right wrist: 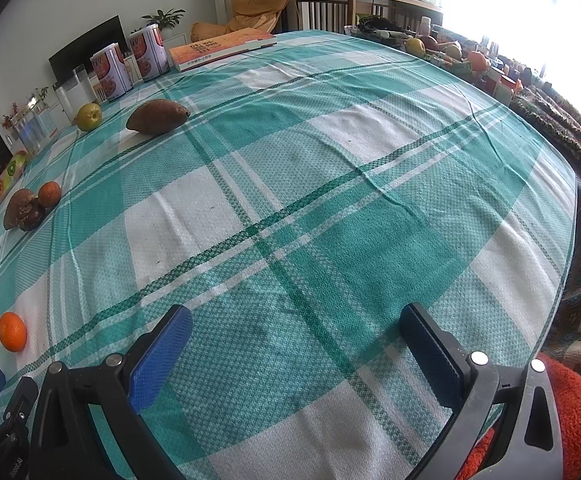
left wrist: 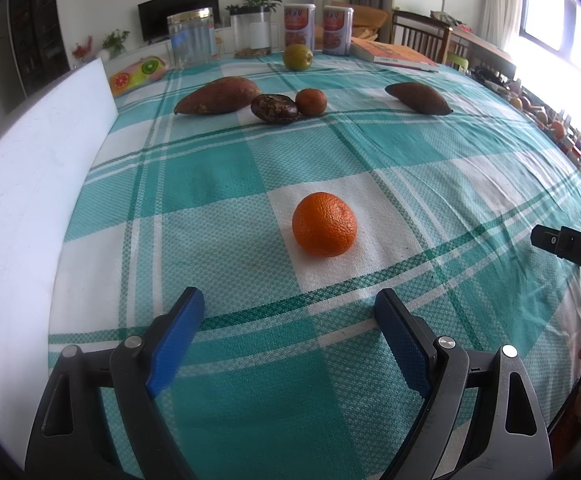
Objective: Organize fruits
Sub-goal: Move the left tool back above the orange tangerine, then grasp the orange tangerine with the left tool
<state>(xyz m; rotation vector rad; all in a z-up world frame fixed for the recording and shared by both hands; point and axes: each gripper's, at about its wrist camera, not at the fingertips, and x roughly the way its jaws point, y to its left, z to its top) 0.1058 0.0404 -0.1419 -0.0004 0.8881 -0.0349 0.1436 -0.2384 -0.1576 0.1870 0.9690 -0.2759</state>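
The left gripper (left wrist: 288, 308) hangs over the near part of the tabletop (left wrist: 218, 168), its blue-padded fingers (left wrist: 178, 340) spread wide with nothing between them; the orange (left wrist: 324, 224) sits on a white square of the checked cloth just ahead of the gap, apart from both pads and with bare cloth all round it. Farther back lies a row: a long sweet potato (left wrist: 218, 95), a dark wrinkled fruit (left wrist: 274, 108) touching it, and a small brownish orange fruit (left wrist: 310, 101) just beside that. A second sweet potato (left wrist: 417, 98) lies well apart to the right, and a green fruit (left wrist: 297, 57) sits near the far edge in front of two cans (left wrist: 318, 28). A white foam board (left wrist: 30, 184) closes the left side. The right gripper (right wrist: 296, 330) is also wide open and holds nothing, above a broad stretch of cloth with no objects on it. In that view the tabletop's right edge (right wrist: 566, 240) drops to a patterned cover, a book (right wrist: 220, 48) lies at the far edge, and the orange appears far to the left.
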